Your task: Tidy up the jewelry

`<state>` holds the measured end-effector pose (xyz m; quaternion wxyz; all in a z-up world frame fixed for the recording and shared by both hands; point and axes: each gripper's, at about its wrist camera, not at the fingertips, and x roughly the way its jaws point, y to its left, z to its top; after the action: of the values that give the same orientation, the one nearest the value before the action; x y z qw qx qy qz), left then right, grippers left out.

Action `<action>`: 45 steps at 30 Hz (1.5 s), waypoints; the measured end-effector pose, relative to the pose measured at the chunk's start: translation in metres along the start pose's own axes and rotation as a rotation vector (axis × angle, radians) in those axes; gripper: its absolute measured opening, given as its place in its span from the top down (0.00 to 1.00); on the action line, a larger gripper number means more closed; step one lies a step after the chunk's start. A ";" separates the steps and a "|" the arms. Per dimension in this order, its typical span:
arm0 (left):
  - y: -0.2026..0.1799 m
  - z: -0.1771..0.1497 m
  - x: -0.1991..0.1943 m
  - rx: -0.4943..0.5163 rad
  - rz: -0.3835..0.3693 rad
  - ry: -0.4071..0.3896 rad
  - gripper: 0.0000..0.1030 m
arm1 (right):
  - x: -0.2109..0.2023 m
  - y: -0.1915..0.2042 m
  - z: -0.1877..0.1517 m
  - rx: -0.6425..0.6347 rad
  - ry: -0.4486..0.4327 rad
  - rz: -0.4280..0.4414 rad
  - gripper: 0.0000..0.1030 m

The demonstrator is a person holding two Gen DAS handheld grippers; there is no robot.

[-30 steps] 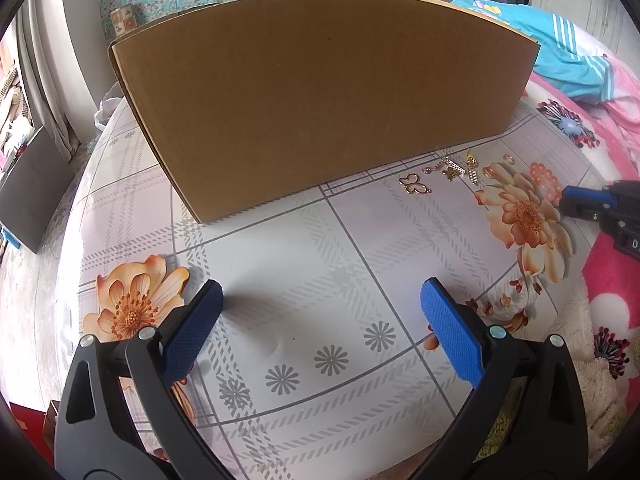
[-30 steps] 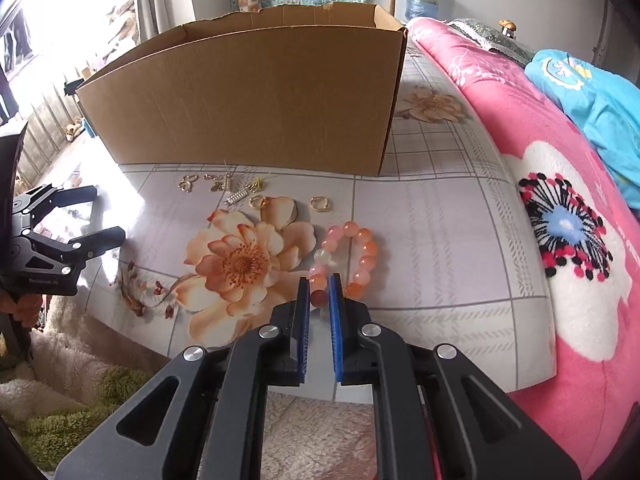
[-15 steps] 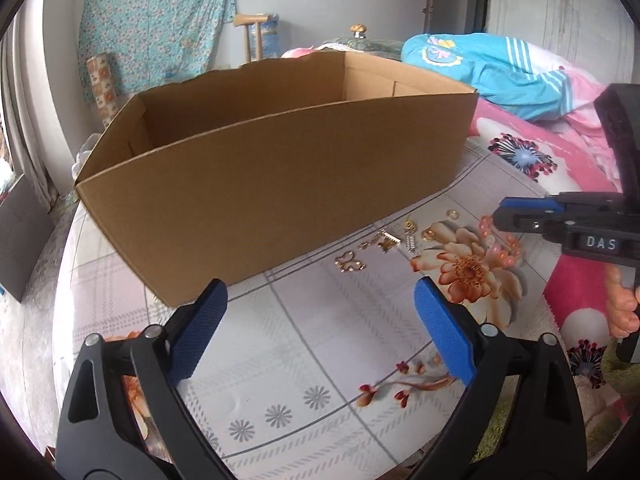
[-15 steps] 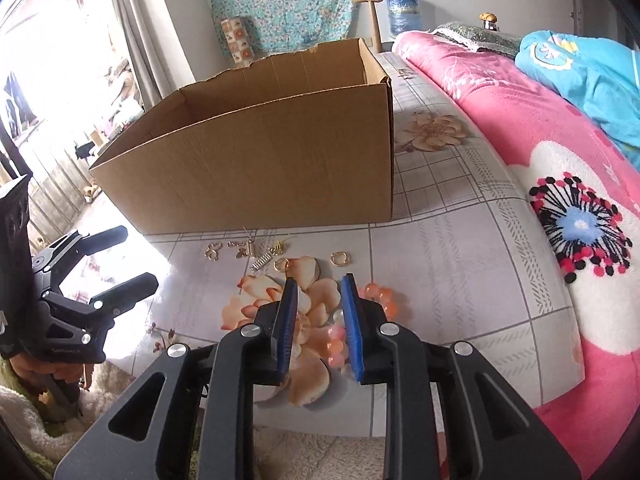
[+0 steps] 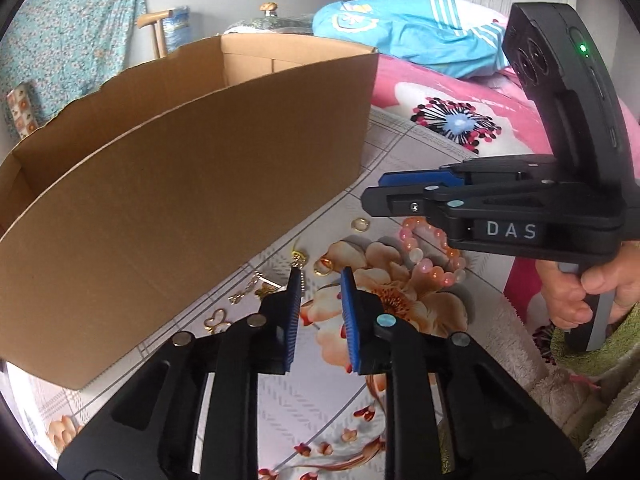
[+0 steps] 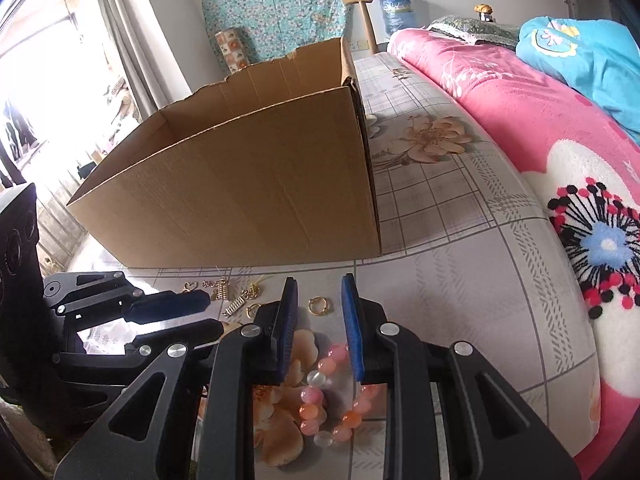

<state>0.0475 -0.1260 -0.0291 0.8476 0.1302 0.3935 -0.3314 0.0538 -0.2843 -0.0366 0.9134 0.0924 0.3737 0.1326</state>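
Note:
A pink bead bracelet (image 5: 432, 256) lies on the flowered tablecloth; in the right wrist view it (image 6: 332, 400) sits under and between my right fingers. My right gripper (image 6: 318, 292) is open and empty, above the bracelet. Small gold pieces lie in front of the cardboard box (image 5: 192, 184): a gold ring (image 6: 319, 305), a butterfly charm (image 5: 218, 318), a spring-like earring (image 6: 234, 306) and other bits. My left gripper (image 5: 320, 276) is partly open and empty, its tips near a gold ring (image 5: 323, 266). The right gripper also shows in the left wrist view (image 5: 400, 190).
The open cardboard box (image 6: 248, 184) stands behind the jewelry. A pink flowered blanket (image 6: 560, 184) lies to the right, with a blue garment (image 6: 584, 56) on it. A fluffy cloth (image 5: 540, 380) lies at the table's near edge.
My left gripper moved right toward the gold pieces and narrowed its opening. My right gripper opened wider and moved forward over the bracelet.

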 end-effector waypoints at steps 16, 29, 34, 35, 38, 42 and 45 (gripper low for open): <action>-0.009 0.017 0.032 0.048 0.031 0.066 0.85 | 0.004 -0.013 -0.003 0.005 -0.005 0.016 0.78; -0.002 0.011 0.027 0.018 0.003 0.056 0.90 | 0.008 0.007 -0.005 -0.120 0.025 -0.023 0.78; 0.000 0.008 0.024 0.007 -0.014 0.046 0.90 | 0.015 0.014 -0.006 -0.191 0.051 -0.055 0.78; 0.000 0.007 0.023 0.007 -0.015 0.044 0.90 | 0.017 0.015 -0.005 -0.203 0.057 -0.059 0.78; -0.001 0.006 0.023 0.017 -0.011 0.040 0.90 | 0.020 0.019 -0.006 -0.258 0.063 -0.087 0.78; -0.004 0.005 0.024 0.041 0.006 0.035 0.90 | 0.020 0.015 -0.005 -0.252 0.077 -0.042 0.90; -0.004 0.004 0.024 0.039 0.007 0.033 0.90 | 0.019 0.010 -0.005 -0.221 0.076 -0.019 0.90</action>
<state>0.0580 -0.1417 -0.0442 0.8393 0.1535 0.4005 -0.3339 0.0618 -0.2682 -0.0498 0.9044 -0.0176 0.3919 0.1678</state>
